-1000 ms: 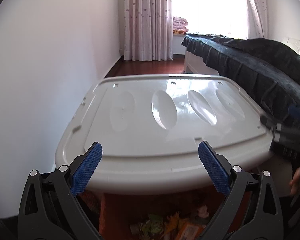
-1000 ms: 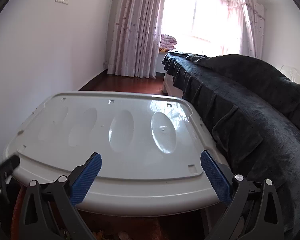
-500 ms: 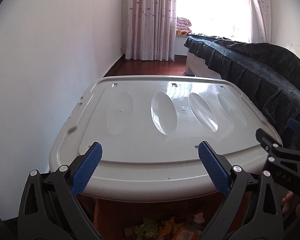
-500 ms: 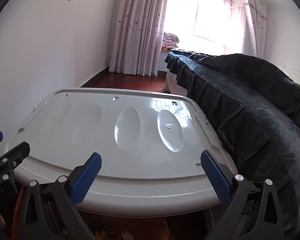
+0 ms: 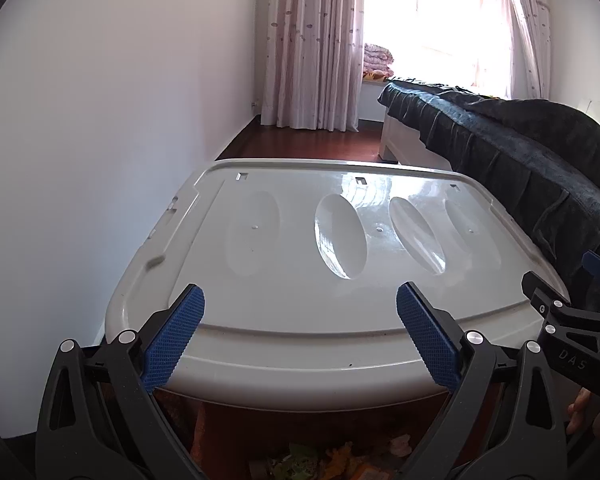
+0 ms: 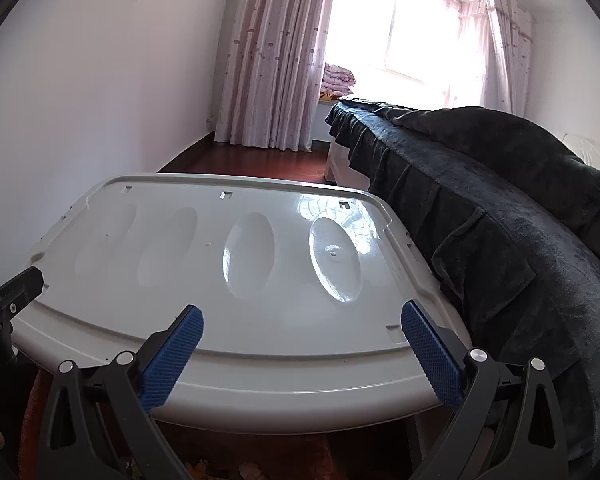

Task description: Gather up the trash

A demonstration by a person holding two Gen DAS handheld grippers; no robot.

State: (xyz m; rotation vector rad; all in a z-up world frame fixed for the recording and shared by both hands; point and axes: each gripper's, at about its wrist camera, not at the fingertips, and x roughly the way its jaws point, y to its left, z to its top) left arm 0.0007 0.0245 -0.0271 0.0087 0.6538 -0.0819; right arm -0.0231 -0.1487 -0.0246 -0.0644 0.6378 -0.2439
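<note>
While both grippers hang side by side at the near edge of a large white plastic lid (image 5: pixel 340 264), neither one grips anything; the left gripper (image 5: pixel 300 332) has its jaws spread wide apart, the blue ribbed pads (image 5: pixel 174 338) framing the lid's near rim without touching it; the right gripper (image 6: pixel 302 340) likewise has its jaws wide apart and empty, poised over the same near rim of the lid (image 6: pixel 236 280). This lid lies flat and glossy, with four oval hollows in a row across it and small square slots along its far edge. Below the lid's near edge, on the dark red wooden floor (image 5: pixel 312 140), lies the trash (image 5: pixel 320 460): a small heap of crumpled wrappers in green, orange and pink, seen between the left gripper's arms; in the right wrist view only a few yellowish scraps (image 6: pixel 216 472) show at the bottom edge. To the right of the lid stands a bed (image 6: pixel 500 200) draped in a dark plush cover, just beside the lid's right side; a white wall (image 5: pixel 100 120) runs along the left. At the far end hang pale patterned curtains (image 6: pixel 268 60) beside a bright window (image 6: pixel 400 28), with folded bedding (image 6: pixel 338 78) on the sill. A fingertip (image 5: pixel 580 404) shows at the right edge of the left wrist view, beneath the right gripper's black frame.
</note>
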